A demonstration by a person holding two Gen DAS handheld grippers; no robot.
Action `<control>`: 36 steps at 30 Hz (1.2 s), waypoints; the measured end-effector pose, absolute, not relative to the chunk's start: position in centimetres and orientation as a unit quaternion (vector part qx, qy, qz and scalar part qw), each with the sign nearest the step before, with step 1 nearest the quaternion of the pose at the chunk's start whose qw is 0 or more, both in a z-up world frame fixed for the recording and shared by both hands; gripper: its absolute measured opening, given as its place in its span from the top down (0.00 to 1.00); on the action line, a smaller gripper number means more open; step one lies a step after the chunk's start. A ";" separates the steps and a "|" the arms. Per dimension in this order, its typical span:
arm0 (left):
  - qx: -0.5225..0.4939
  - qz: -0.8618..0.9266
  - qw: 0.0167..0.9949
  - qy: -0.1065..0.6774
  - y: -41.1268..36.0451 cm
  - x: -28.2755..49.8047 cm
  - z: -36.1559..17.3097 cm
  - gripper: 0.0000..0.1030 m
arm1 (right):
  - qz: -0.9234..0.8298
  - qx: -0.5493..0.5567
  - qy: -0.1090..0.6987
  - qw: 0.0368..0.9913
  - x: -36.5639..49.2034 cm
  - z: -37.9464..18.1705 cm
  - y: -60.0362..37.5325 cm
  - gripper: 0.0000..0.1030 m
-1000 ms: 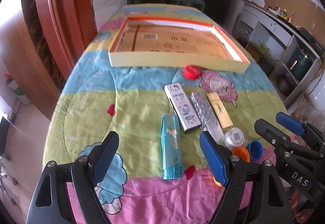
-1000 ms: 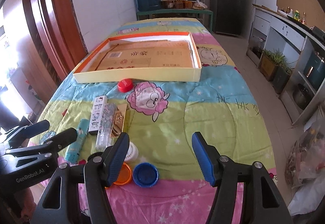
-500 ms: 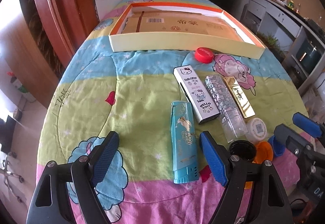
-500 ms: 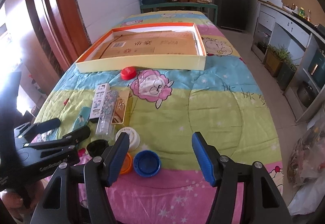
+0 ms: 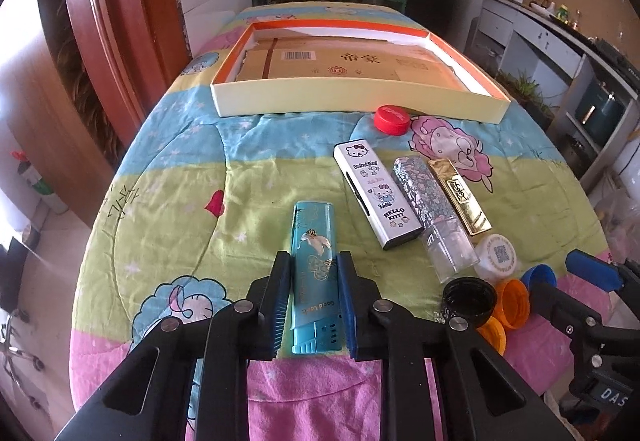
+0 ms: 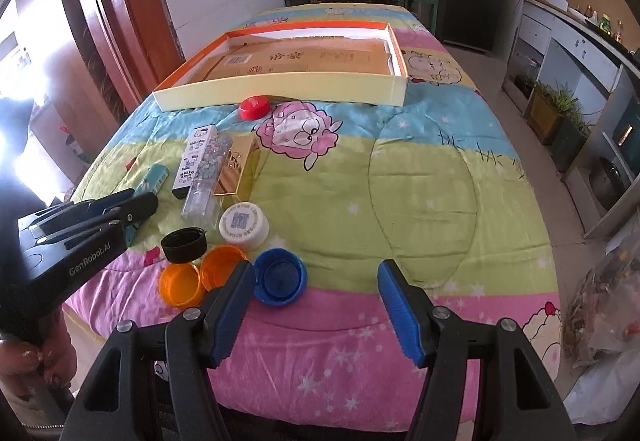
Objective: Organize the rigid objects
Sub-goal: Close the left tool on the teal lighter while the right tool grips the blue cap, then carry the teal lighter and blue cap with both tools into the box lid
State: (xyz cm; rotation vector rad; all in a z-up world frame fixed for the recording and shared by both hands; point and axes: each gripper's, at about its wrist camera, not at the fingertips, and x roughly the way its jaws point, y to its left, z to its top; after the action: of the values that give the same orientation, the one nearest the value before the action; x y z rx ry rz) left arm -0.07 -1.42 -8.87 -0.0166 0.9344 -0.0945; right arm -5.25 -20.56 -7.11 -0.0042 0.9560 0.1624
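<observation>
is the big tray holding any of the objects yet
No. The tray holds only flattened cardboard; lighters and caps lie outside it.

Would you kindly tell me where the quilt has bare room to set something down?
Free: the green band right of the gold case, and left of the teal lighter. Crowded: the caps by the blue cap.

left claw point(image 5: 314, 301): just closed, gripping | right claw point(image 6: 316, 305): jaws wide, empty
</observation>
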 end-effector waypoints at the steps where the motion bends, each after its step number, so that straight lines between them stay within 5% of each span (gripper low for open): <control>1: -0.010 -0.046 0.892 0.450 -1.4 -0.1 -8.9 0.77 | 0.078 0.000 0.459 0.885 -5.3 -7.1 -20.6 0.42; 8: -0.011 -0.047 0.892 0.450 -1.4 0.0 -8.9 0.77 | 0.086 0.003 0.463 0.882 -5.1 -7.3 -20.6 0.57; 13: -0.011 -0.046 0.892 0.450 -1.4 0.0 -8.9 0.77 | 0.099 0.010 0.467 0.879 -4.9 -7.5 -20.6 0.90; 36: -0.047 -0.064 0.899 0.431 0.2 0.0 -7.6 0.78 | 0.126 0.025 0.440 0.889 -5.1 -6.1 -20.9 0.94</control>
State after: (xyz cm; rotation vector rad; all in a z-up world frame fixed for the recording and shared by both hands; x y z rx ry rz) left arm 0.01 0.21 -7.61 -0.0973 0.8934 -0.1331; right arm -5.15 -20.92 -6.15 0.0511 0.9146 0.2628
